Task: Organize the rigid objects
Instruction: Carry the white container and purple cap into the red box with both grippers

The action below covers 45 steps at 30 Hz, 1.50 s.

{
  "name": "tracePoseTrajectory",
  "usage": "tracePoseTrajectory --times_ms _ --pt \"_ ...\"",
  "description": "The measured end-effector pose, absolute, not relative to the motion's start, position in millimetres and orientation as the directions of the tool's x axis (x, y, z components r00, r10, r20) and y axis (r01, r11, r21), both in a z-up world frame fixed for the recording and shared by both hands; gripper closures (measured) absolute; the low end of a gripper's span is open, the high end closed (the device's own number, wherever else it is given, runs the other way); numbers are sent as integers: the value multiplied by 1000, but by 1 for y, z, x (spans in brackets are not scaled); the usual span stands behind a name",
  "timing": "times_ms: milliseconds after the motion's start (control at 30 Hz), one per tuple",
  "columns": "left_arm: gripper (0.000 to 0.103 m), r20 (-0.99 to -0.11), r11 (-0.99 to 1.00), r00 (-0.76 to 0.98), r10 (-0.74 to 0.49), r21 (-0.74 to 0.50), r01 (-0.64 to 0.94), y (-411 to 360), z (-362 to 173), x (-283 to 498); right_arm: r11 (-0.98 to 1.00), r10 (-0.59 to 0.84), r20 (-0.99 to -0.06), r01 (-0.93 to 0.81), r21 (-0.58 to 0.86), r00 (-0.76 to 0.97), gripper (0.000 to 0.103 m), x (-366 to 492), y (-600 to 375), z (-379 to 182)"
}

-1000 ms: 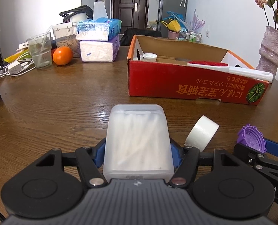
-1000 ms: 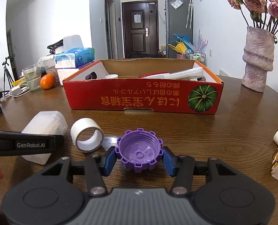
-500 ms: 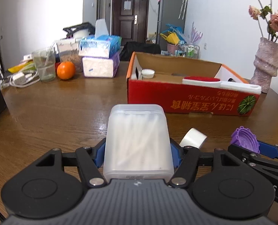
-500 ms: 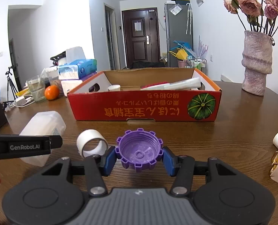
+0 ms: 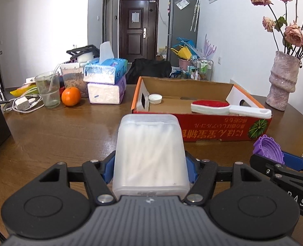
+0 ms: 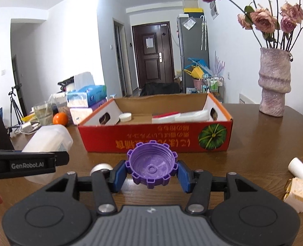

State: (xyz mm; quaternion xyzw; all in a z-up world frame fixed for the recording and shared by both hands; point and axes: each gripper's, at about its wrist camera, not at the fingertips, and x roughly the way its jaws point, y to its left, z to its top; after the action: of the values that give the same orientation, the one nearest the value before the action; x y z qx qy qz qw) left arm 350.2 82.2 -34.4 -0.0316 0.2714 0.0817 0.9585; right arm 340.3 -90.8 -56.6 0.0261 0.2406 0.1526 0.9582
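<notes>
My left gripper (image 5: 150, 170) is shut on a translucent box of cotton swabs (image 5: 150, 153), held above the wooden table (image 5: 59, 131). That box (image 6: 49, 139) also shows at the left of the right wrist view. My right gripper (image 6: 151, 171) is shut on a purple notched cap (image 6: 151, 165), hollow side up; the cap (image 5: 268, 149) appears at the right in the left wrist view. Ahead lies an open red cardboard box (image 5: 202, 123) (image 6: 155, 137) holding a white lid (image 5: 155, 98) and a red-and-white brush (image 5: 229, 107).
A white tape roll (image 6: 101, 167) lies on the table behind my right gripper's left finger. A small white bottle (image 6: 300, 169) and cream item (image 6: 296, 194) lie at the right. A pink vase (image 6: 274, 86) stands back right. Tissue packs (image 5: 105, 82), an orange (image 5: 71, 96) and a glass (image 5: 48, 89) crowd the back left.
Both grippers have risen with their loads and tilted up, so the red box's inside shows more. The tape roll stayed on the table and dropped out of the left wrist view.
</notes>
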Motion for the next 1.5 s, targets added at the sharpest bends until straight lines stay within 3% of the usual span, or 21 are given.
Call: tracePoseTrajectory --times_ms 767,1500 --pt "37 -471 981 873 128 -66 -180 69 -2 392 959 281 -385 -245 139 879 51 365 -95 -20" --pt "37 -483 972 867 126 -113 -204 68 -5 467 961 270 -370 -227 156 889 51 431 -87 -18"
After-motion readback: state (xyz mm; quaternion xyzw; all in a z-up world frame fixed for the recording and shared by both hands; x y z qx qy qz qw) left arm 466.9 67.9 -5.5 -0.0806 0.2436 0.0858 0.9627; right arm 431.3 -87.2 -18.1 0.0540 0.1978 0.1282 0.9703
